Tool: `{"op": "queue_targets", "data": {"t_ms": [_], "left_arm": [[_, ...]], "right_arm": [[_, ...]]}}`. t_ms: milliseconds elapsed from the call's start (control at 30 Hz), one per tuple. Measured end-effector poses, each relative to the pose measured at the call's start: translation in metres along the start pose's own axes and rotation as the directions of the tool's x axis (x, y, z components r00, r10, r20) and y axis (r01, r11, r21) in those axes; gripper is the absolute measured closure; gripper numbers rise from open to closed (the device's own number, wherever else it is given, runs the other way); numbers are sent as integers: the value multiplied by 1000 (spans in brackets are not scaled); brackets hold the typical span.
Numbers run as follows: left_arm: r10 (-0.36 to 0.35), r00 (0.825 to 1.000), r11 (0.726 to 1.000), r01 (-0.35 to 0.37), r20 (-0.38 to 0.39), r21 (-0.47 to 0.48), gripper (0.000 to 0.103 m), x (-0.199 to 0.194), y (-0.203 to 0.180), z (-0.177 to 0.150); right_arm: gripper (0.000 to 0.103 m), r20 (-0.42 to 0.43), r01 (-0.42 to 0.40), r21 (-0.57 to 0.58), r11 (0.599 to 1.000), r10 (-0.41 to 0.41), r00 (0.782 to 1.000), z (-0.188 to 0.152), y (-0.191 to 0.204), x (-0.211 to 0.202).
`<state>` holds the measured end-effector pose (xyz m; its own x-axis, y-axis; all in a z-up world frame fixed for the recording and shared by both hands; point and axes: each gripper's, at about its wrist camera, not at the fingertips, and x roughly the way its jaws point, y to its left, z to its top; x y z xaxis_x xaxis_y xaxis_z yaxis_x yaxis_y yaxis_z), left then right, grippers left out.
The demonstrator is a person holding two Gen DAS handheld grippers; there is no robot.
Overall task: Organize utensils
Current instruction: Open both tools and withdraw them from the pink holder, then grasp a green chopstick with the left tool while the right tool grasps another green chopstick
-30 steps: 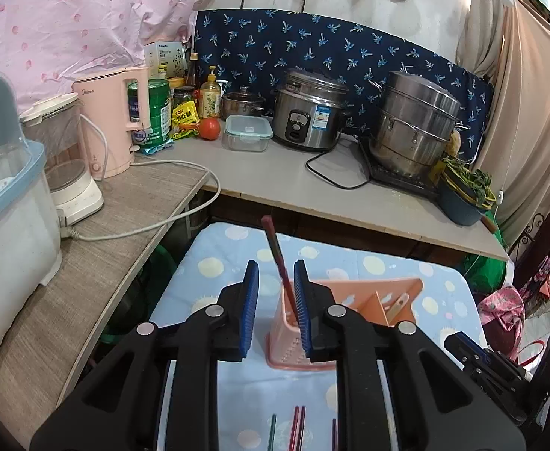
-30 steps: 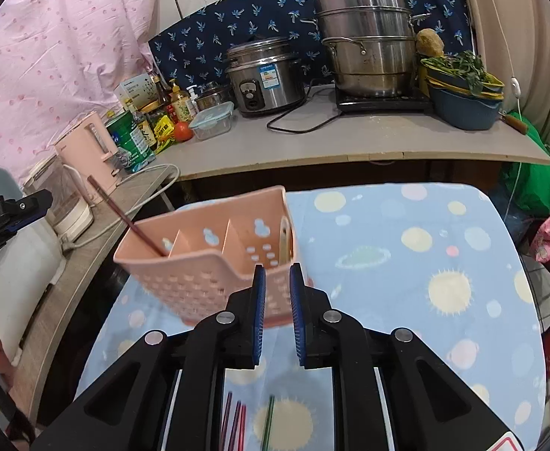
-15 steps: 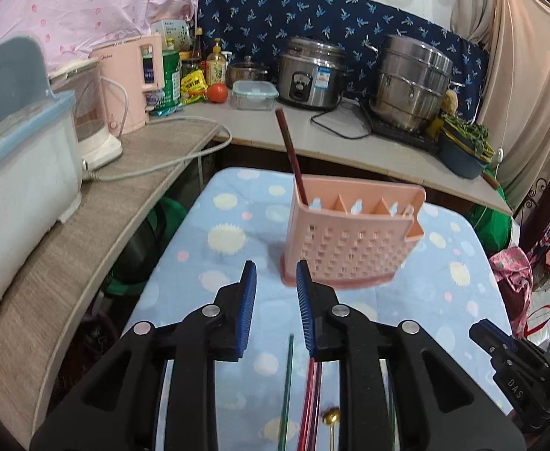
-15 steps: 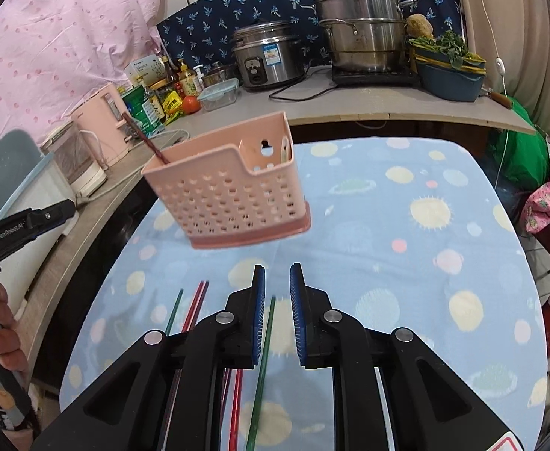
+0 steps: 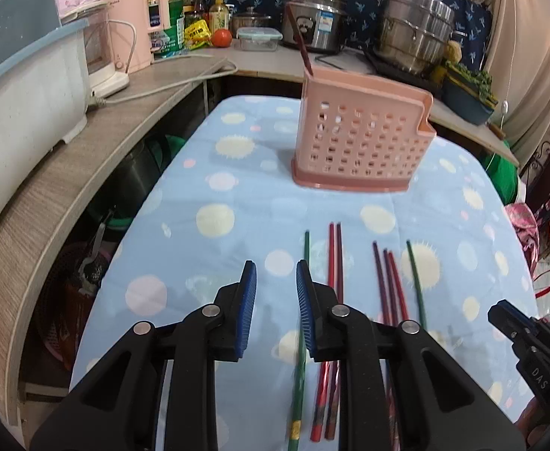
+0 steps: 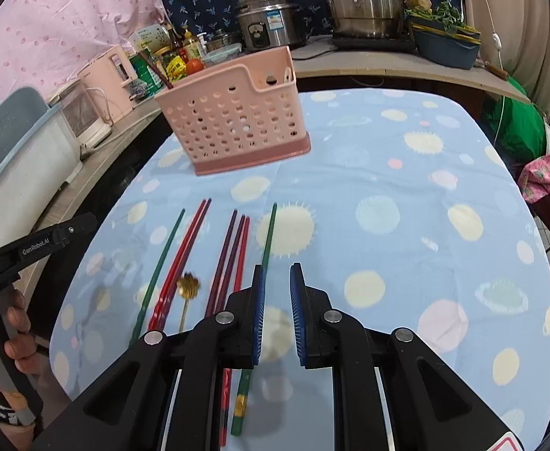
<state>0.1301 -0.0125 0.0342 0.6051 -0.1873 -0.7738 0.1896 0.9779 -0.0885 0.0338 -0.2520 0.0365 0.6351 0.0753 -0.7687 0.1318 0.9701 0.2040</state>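
A pink perforated utensil holder stands on the blue spotted cloth. A dark red chopstick leans in its left end. A pale spoon handle shows at its right end. Several chopsticks lie on the cloth: a green one, a red pair, a purple and red group and another green one. A gold spoon lies among them. My left gripper hovers open over the left green chopstick. My right gripper stands slightly open beside the right green chopstick, holding nothing.
A grey L-shaped counter runs along the left and back. It carries a white bin, a pink kettle, a rice cooker and steel pots. A hand holds the left gripper's handle. The table edge drops off at left.
Both grippers pulled back from the holder and sank toward the chopsticks on the cloth. The dark red chopstick that stood between my left fingers now stands alone in the holder.
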Motion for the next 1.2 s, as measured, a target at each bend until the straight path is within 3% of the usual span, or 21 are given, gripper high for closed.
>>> {"op": "queue_targets", "data": {"t_ms": [633,1200], "left_arm": [[-6,992,1000,6,-123,6,82,9,5,-71],[-14,988,1000,17,-151,21,75,7,4,-90]], "right_arm": [[88,-104,-18,-39,999,14,995,-64,23,7],[88,-139,-18,-45,999,11,990,-84,25,18]]}}
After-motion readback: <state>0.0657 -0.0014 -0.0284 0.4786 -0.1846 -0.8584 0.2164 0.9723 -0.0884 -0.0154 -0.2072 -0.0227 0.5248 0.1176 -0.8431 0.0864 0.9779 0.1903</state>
